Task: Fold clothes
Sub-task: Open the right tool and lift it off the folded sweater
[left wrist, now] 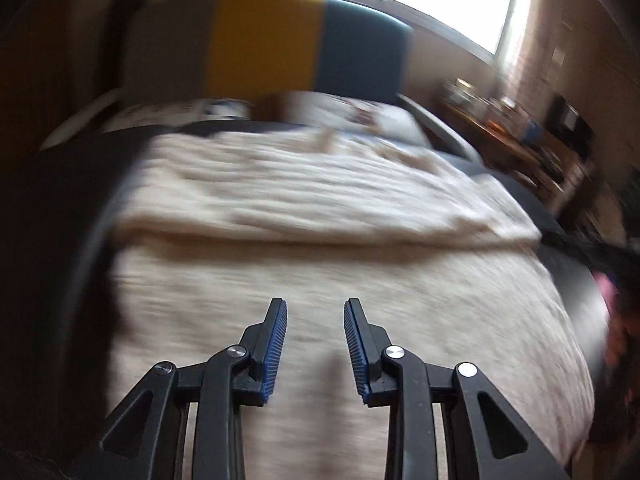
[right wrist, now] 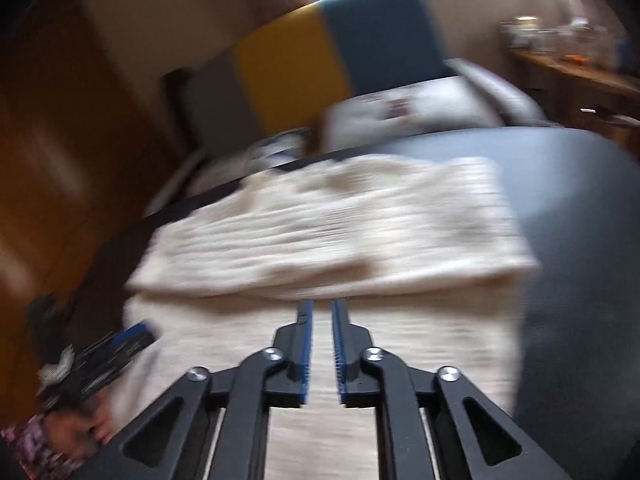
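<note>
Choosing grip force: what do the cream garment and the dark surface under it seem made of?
Cream garment: likely a soft ribbed knit, matte; blurred ridges run across it. Dark surface: smooth, faintly glossy, perhaps leatherette or vinyl; it shows a soft sheen. Blur leaves both uncertain.

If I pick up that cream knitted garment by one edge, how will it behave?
The cream knitted garment will probably be floppy: one layer already lies folded over and sags in soft ridges. Its ribbed surface looks grippy, not slippery. It seems thick, so likely a bit heavy and prone to drooping from the left gripper.
</note>
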`<state>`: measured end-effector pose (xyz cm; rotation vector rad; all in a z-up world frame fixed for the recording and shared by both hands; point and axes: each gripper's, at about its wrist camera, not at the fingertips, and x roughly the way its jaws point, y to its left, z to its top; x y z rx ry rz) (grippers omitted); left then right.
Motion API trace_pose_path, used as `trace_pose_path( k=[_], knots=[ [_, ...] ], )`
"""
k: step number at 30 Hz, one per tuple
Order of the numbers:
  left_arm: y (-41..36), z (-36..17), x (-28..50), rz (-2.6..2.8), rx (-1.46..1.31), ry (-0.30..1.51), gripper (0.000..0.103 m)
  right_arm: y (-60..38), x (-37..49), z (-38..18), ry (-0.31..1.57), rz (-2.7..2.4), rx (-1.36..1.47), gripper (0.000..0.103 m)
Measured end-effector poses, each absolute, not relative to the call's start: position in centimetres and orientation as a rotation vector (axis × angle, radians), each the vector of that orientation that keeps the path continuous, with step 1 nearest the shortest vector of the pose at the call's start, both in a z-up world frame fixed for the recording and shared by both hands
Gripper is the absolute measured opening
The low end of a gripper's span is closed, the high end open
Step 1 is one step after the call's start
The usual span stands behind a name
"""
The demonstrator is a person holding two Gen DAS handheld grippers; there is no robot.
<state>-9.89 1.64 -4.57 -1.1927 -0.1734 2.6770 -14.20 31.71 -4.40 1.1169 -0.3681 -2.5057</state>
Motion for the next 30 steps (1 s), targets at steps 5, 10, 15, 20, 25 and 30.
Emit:
trace_pose_path(
  k=[5, 10, 15, 20, 25, 30],
  knots=[
    [-4.6, -6.0, -13.8, 2.685, -1.278, -0.38, 0.014, 22.1, -14.5, -5.0, -0.234, -2.343, 1.118, 0.017],
    [-6.3, -6.4, -16.1, 2.654, -1.286, -0.31, 0.009, 17.3, -14.0, -8.2, -0.108, -2.306, 1.194, 0.017],
    [-9.4, -7.2, -16.5, 2.635, -1.286, -0.514, 0.001, 18.4, -13.1, -10.2, -0.176, -2.326, 1.197, 0.013],
    [-9.4, -7.5, -17.5, 2.625, -1.31, -0.521, 0.002, 19.4, -13.1, -10.5, -0.238, -2.316, 1.194, 0.013],
    [-7.5, -5.7, -15.4, 2.624, -1.304, -0.398, 0.009, 21.2, -11.0, -7.1, -0.293, -2.315, 1.165, 0.021],
    [-5.4, -3.8, -9.5, 2.551, -1.207, -0.289, 0.017, 25.2, -6.7, -4.7, -0.239, -2.371, 1.169, 0.033]
  ],
)
